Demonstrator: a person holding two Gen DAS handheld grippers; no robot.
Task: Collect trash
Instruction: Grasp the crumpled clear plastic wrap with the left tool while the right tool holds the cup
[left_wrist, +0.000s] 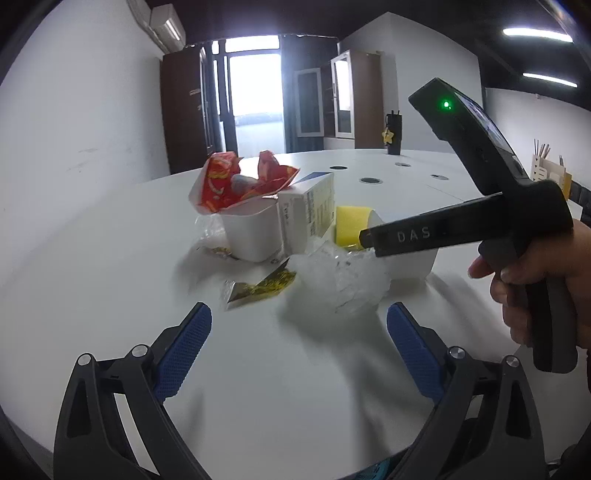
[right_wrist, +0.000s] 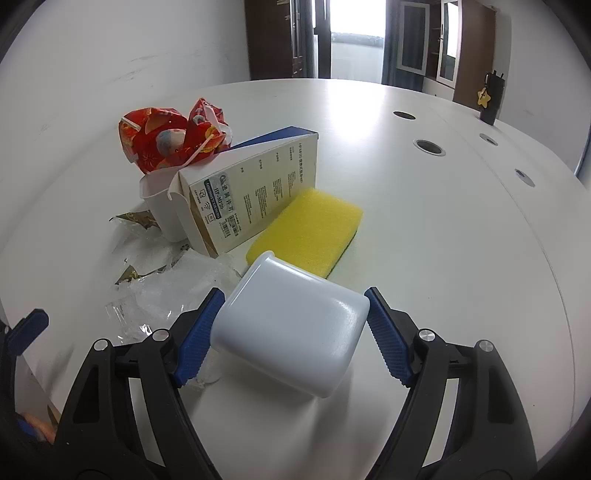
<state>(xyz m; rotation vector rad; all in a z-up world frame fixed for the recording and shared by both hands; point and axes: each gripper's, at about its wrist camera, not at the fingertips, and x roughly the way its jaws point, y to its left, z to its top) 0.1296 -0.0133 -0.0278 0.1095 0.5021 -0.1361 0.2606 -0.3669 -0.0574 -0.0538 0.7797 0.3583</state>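
On the white table (right_wrist: 406, 221) an upright cup (right_wrist: 166, 210) holds a red wrapper (right_wrist: 162, 147); the right gripper (right_wrist: 293, 321) brackets a tipped cup (right_wrist: 291, 332), contact unclear, while the left gripper (left_wrist: 299, 332) gapes empty.

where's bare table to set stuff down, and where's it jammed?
Bare: right of the sponge out to the table grommets, and in front of the left claw. Jammed: box, cup, red wrapper, clear plastic, tipped bin.

My left camera looks low across the table, near the cardboard box (left_wrist: 308, 210). My right camera faces it closer. Both views share the box (right_wrist: 255, 192) and the sponge beside it.
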